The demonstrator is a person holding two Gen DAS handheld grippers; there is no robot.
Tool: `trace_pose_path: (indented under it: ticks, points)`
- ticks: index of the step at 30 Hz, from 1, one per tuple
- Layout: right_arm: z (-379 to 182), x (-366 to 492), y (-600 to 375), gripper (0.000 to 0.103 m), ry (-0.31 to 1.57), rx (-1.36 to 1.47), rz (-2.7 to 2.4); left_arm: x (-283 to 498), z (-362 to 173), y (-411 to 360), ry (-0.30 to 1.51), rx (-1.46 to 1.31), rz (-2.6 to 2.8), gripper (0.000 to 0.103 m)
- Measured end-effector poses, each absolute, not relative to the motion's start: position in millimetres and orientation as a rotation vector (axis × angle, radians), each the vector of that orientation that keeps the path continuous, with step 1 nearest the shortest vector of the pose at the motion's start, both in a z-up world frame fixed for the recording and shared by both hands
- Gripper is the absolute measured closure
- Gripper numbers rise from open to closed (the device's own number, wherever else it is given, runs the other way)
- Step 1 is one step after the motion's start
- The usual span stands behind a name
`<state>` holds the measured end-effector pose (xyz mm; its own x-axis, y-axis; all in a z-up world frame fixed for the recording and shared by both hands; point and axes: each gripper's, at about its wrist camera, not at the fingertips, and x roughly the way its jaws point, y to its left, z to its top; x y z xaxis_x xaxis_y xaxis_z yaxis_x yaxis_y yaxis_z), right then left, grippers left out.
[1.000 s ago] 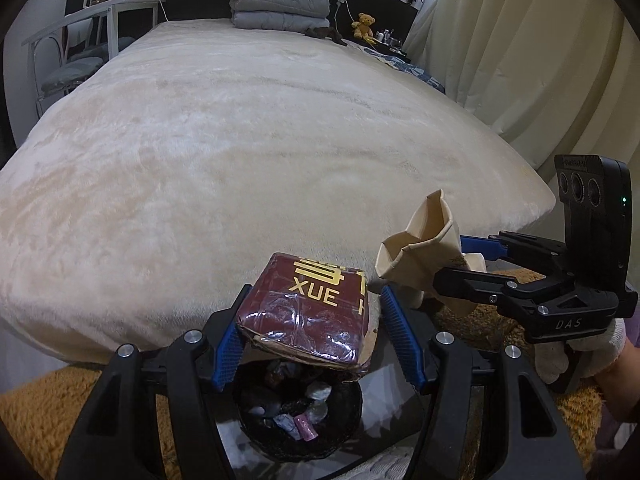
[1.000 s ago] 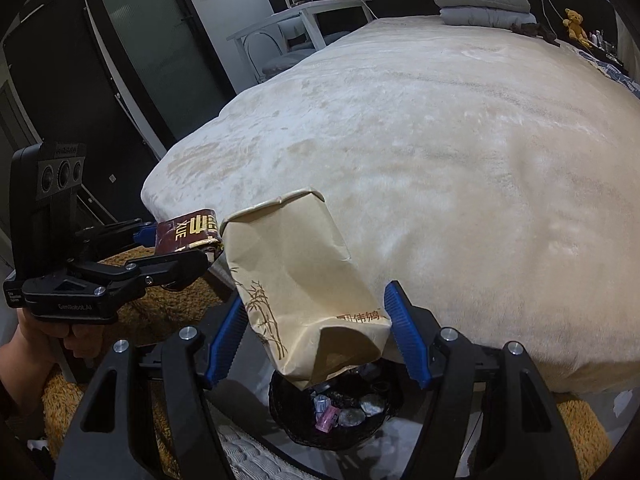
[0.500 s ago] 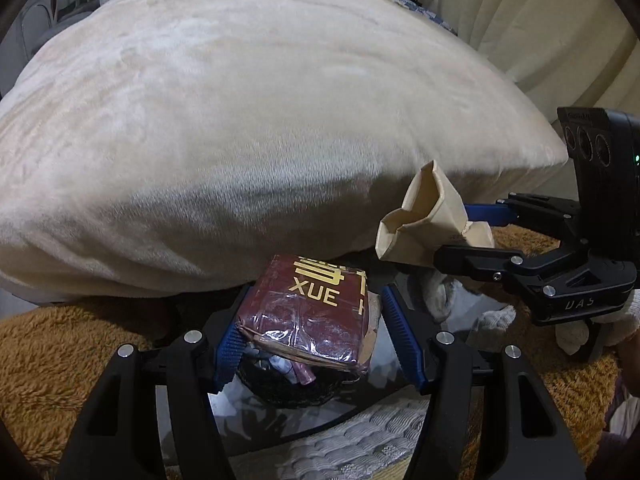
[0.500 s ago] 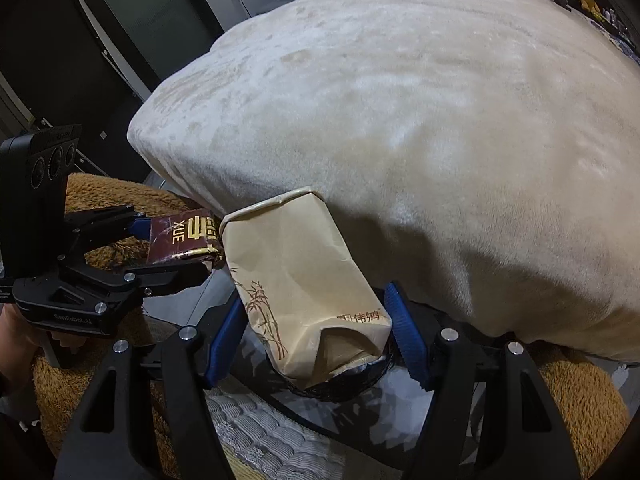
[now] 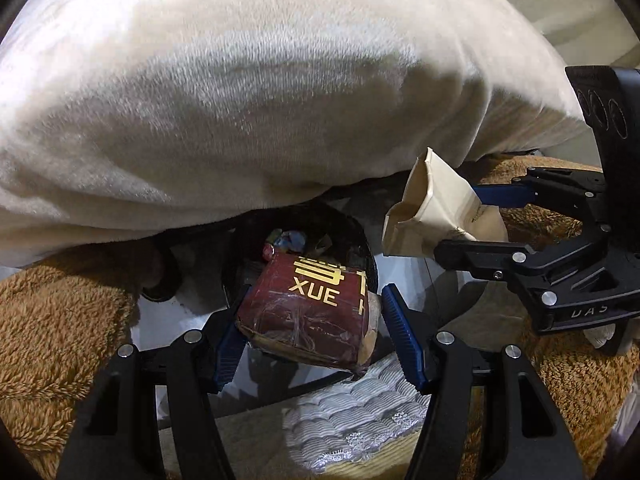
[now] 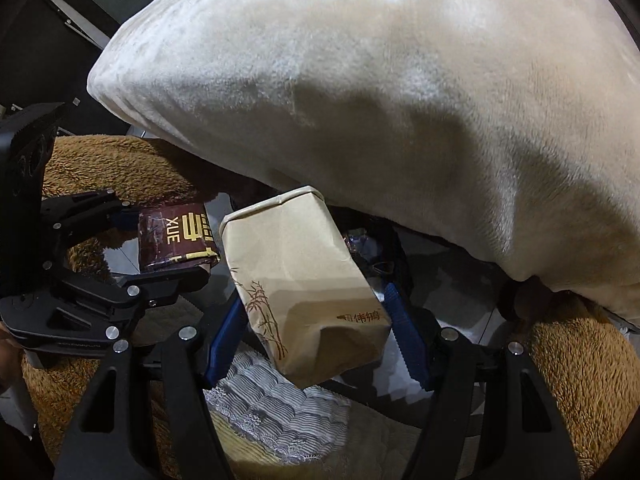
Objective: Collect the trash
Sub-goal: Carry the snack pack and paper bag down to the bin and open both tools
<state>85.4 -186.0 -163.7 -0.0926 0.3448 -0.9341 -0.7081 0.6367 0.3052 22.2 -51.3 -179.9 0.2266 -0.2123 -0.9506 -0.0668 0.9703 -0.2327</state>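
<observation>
Both pieces of trash are carried at the foot of the bed, each lined up for a drop into the black bin (image 5: 362, 240) that stands on the floor just under the overhang of the cream bed cover (image 5: 260, 92). The left gripper (image 5: 316, 324) has its fingers clenched on the dark red packet (image 5: 308, 312), marked XUE, and holds it tilted with its far end over the bin's mouth, where scraps already lie; that is likely why it hangs so low and forward. The right gripper (image 6: 316, 328) grasps the tan paper bag (image 6: 300, 296) by its lower end, the folded top pointing up toward the cover, and it hangs just beside the packet, a little to its right. Room is tight: the cover's edge hangs just above the far rim, the brown shaggy rug (image 5: 60, 320) crowds both sides, and the two grippers sit near enough to foul each other. Judging from this, one item should be released first and that gripper drawn back, since the bin's mouth looks too narrow for both at once
</observation>
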Motion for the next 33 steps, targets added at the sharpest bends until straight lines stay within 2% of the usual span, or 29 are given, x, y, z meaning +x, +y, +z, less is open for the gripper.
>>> trace_pose_path:
  ticks: [13,26,27,28,30,33]
  points:
    - [-201,90,-183,0.035,1.584,-0.337,0.857,27,-211,-58,1.483,-0.233,-0.095,0.041]
    - [-205,94,-182,0.033,1.608,-0.301,0.850,26,-220,-58,1.519,-0.210,-0.081,0.040]
    - [-205,94,-182,0.032,1.608,-0.294,0.852,26,-221,-59,1.527,-0.209,-0.086,0.039]
    - [-204,94,-182,0.031,1.608,-0.290,0.853,26,-221,-60,1.527,-0.210,-0.094,0.031]
    - [-205,95,-181,0.021,1.609,-0.279,0.857,27,-220,-61,1.517,-0.199,-0.085,0.023]
    - [-203,97,-181,0.015,1.597,-0.268,0.849,27,-221,-59,1.518,-0.196,-0.064,0.021]
